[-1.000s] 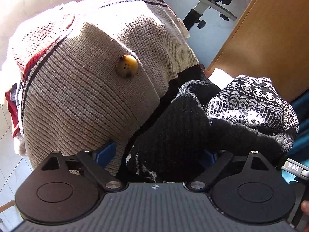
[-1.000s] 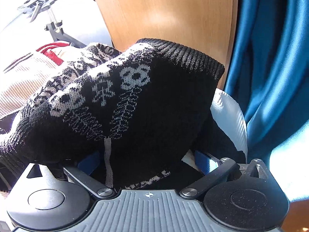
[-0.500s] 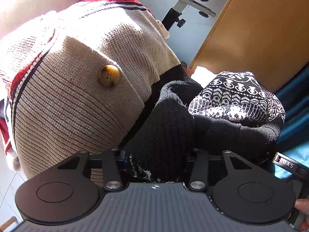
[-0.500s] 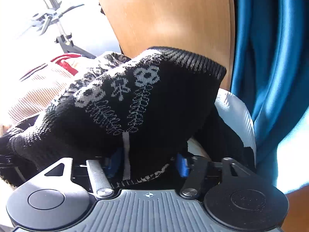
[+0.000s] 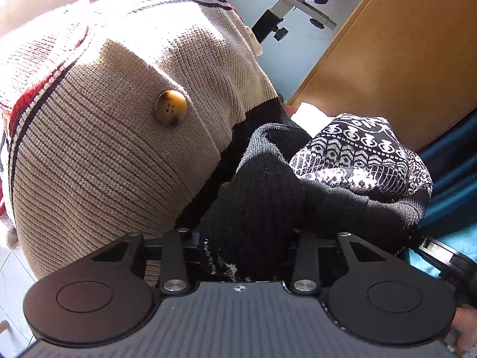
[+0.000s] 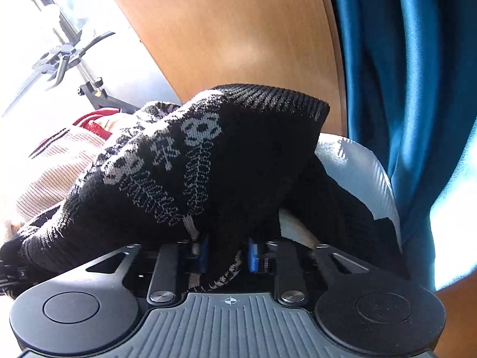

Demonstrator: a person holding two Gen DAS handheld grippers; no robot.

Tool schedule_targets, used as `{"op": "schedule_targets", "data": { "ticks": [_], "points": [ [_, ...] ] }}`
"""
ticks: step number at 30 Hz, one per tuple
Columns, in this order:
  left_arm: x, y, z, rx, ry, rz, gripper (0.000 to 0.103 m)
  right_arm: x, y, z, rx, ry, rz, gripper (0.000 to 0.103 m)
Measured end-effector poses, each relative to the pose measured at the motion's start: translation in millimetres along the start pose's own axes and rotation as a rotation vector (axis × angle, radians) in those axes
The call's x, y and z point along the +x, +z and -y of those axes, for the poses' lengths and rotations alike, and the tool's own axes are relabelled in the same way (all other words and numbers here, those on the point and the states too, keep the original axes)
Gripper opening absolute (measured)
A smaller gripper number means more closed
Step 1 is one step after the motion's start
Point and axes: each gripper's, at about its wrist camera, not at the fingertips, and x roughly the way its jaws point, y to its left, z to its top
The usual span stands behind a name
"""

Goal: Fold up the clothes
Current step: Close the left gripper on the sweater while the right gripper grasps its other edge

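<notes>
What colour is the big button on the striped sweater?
The button is amber-brown with darker patches, on the beige sweater. Left wrist view shows it best.

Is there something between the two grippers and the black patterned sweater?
Nothing visible. The left gripper and the right gripper are each closed directly on the black patterned sweater. The beige cardigan lies beside it, not between.

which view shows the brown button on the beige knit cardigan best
The left wrist view. There the round brown four-hole button sits sunlit and unobstructed on the beige ribbed knit cardigan. The right wrist view shows only a pale strip of that cardigan behind the black patterned sweater; no button is visible there.
</notes>
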Motion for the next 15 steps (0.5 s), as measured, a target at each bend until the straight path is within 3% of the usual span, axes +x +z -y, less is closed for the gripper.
{"op": "schedule_targets", "data": {
  "ticks": [6,10,15],
  "points": [
    [-14,-2,-4,-0.031,-0.034,0.0,0.026,-43,-6,12,-0.019,0.071,0.026,0.01],
    [-8,-9,-7,-0.046,-0.043,-0.031,0.026,-72,-22,34,0.02,0.108,-0.006,0.01],
    [7,-15,-1,-0.043,-0.017,-0.069,0.026,-68,-34,41,0.067,0.103,-0.048,0.011]
  ]
}}
